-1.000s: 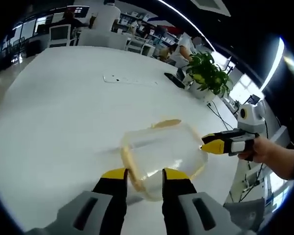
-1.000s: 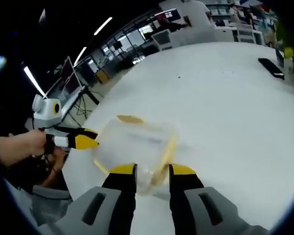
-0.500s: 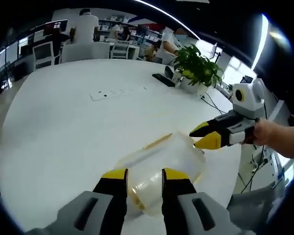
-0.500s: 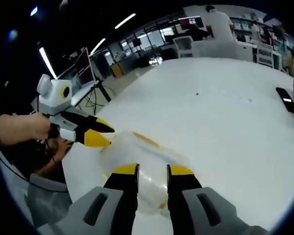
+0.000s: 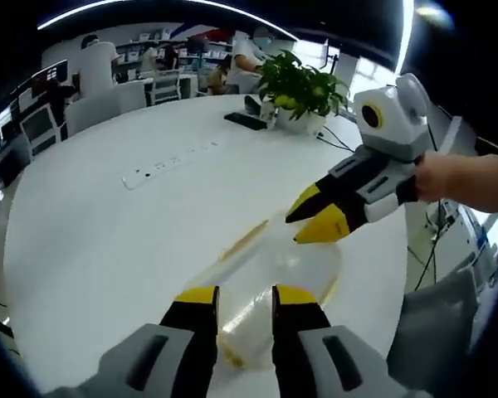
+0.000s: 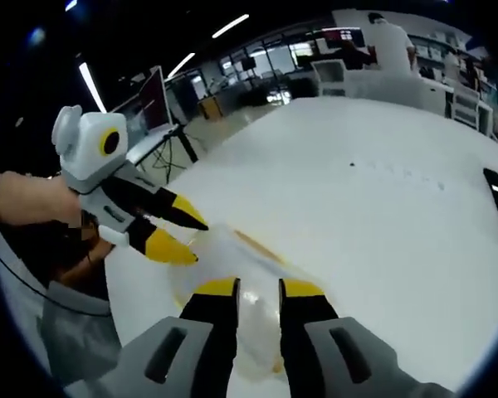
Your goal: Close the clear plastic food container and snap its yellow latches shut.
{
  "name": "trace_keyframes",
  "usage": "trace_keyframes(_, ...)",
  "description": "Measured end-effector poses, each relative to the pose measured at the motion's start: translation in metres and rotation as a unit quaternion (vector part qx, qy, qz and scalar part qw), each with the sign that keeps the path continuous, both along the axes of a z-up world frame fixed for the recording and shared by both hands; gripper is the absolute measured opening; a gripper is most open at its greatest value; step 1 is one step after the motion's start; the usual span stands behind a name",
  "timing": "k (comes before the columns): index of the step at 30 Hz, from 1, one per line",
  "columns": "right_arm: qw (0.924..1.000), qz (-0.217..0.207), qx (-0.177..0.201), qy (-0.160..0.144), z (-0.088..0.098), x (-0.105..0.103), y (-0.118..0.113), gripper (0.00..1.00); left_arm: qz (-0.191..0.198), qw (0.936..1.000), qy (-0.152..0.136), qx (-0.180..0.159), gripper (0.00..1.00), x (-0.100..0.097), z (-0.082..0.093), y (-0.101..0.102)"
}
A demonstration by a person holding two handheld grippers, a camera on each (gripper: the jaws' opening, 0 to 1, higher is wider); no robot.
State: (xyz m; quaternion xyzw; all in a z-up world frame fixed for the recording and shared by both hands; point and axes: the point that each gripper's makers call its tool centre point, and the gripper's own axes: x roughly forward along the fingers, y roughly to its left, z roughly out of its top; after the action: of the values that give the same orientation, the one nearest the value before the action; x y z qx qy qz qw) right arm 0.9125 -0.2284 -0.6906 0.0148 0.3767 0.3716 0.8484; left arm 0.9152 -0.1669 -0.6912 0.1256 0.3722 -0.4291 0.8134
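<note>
The clear plastic container (image 5: 284, 267) lies on the white table (image 5: 108, 224) just beyond my left gripper (image 5: 245, 296), whose jaws stand slightly apart over its near edge. A yellow latch (image 5: 246, 240) runs along its far side. My right gripper (image 5: 314, 217) comes in from the right, held by a hand (image 5: 461, 178), open, its tips just above the container's far rim. In the right gripper view the container (image 6: 236, 259) and its yellow latch (image 6: 258, 247) sit ahead of my right gripper (image 6: 258, 288). The left gripper (image 6: 183, 234) is open at the container's left rim.
A potted plant (image 5: 299, 81), a black flat object (image 5: 244, 120) and a white power strip (image 5: 168, 161) lie on the far part of the table. People and desks stand beyond. The table edge (image 6: 129, 298) runs close on the container's left in the right gripper view.
Both cameras have tilted and drawn in. Each gripper looms larger in the other's view, now close over the container's rim. The jaw gaps look unchanged.
</note>
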Motion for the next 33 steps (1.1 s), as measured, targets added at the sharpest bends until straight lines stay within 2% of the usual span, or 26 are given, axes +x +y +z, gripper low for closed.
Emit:
trace_keyframes(9, 0.9995, 0.025, -0.015, -0.010, -0.006, 0.007, 0.009, 0.13, -0.070, 0.9969, -0.033, 0.018, 0.15, -0.005, -0.004, -0.018)
trace_keyframes(13, 0.9991, 0.036, -0.014, -0.017, -0.006, 0.008, 0.012, 0.10, -0.119, 0.9908, -0.055, 0.033, 0.14, -0.012, -0.005, -0.027)
trace_keyframes(16, 0.9986, 0.042, -0.018, -0.028, -0.005, 0.009, 0.014, 0.07, -0.133, 0.9888, -0.059, 0.033, 0.14, -0.014, -0.004, -0.031)
trace_keyframes(33, 0.9968, 0.065, -0.023, -0.040, -0.008, 0.010, 0.023, 0.05, -0.188, 0.9784, -0.070, 0.047, 0.10, -0.022, -0.008, -0.045)
